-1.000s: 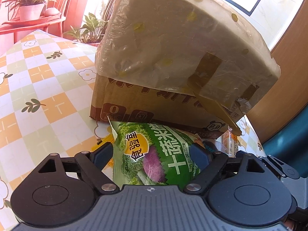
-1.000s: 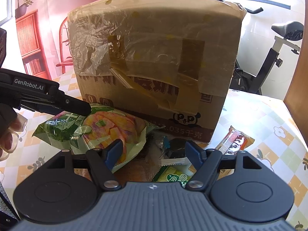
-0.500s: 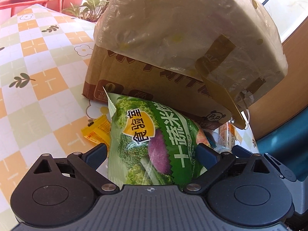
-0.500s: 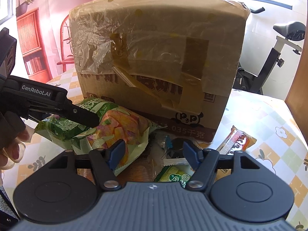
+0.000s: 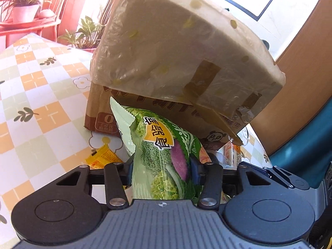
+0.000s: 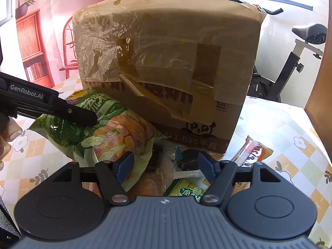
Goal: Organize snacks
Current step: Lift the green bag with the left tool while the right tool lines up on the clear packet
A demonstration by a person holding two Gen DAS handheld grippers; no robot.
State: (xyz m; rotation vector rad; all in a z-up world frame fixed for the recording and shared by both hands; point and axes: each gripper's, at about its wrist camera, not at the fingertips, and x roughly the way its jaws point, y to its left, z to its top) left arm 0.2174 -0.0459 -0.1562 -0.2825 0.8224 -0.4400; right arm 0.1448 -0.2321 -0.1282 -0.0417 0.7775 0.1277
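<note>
Left hand-held gripper (image 5: 161, 170) closing on green snack bag (image 5: 164, 155), pads pinching it, just in front of cardboard box (image 5: 182, 47). Right hand-held gripper (image 6: 164, 166) open, empty. Small packets (image 6: 252, 150) loose on counter (image 5: 31, 95) at 3 o'clock of box. Sorting barely begun.

Left wrist view: the camera sat on the left gripper (image 5: 161, 171), looked forward and downward along its fingers, very close to the green snack bag (image 5: 164, 157), with the taped cardboard box (image 5: 182, 58) looming just behind. Right wrist view: the camera sat on the right gripper (image 6: 165, 167), faced the same cardboard box (image 6: 170, 66) squarely from slightly farther back. Both views shared the box, the green bag (image 6: 99, 128) and the checked tablecloth (image 6: 286, 124); the left gripper (image 6: 68, 112) entered from the left edge.
</note>
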